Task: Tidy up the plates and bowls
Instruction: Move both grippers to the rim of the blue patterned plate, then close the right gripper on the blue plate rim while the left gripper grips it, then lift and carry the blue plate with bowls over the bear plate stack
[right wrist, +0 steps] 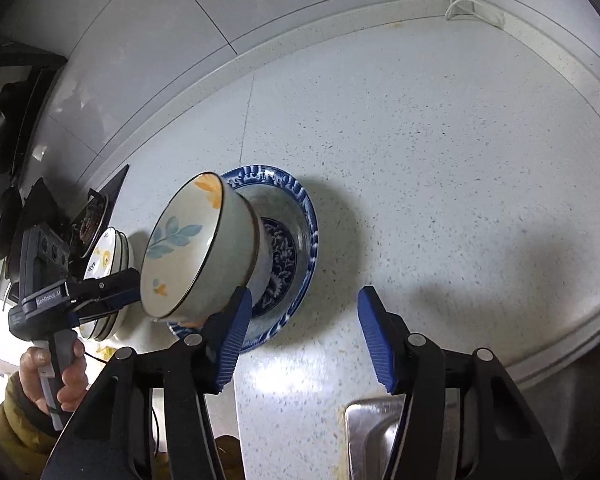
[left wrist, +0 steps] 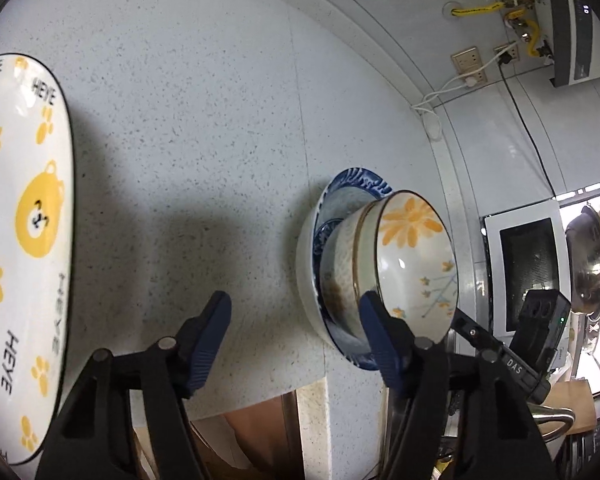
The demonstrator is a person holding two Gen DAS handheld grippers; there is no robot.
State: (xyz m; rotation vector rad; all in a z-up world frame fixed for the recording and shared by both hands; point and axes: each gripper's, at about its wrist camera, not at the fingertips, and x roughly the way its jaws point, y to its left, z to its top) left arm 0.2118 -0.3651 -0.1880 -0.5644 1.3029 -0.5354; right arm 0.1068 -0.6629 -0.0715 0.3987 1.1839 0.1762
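A cream bowl with orange flowers (left wrist: 412, 264) (right wrist: 192, 248) sits inside a wider blue-patterned bowl (left wrist: 352, 188) (right wrist: 296, 208) on the speckled counter. My left gripper (left wrist: 296, 320) is open over bare counter, with its right finger (left wrist: 380, 332) against the flower bowl's near rim. In the right wrist view the left gripper (right wrist: 124, 290) reaches that rim from the left. My right gripper (right wrist: 304, 320) is open; its left finger (right wrist: 232, 328) overlaps the flower bowl's lower side, and only the blue bowl's edge and counter show between its fingers. A white oval plate with a yellow bear (left wrist: 24, 240) lies at the left.
A stack of yellow-patterned plates (right wrist: 110, 254) stands left of the bowls, beside a stove burner (right wrist: 92, 220). A steel sink (right wrist: 374, 420) lies below the right gripper. A microwave (left wrist: 528, 264) and a metal pot (left wrist: 592, 260) stand at the right. A hand (right wrist: 70, 376) holds the left gripper.
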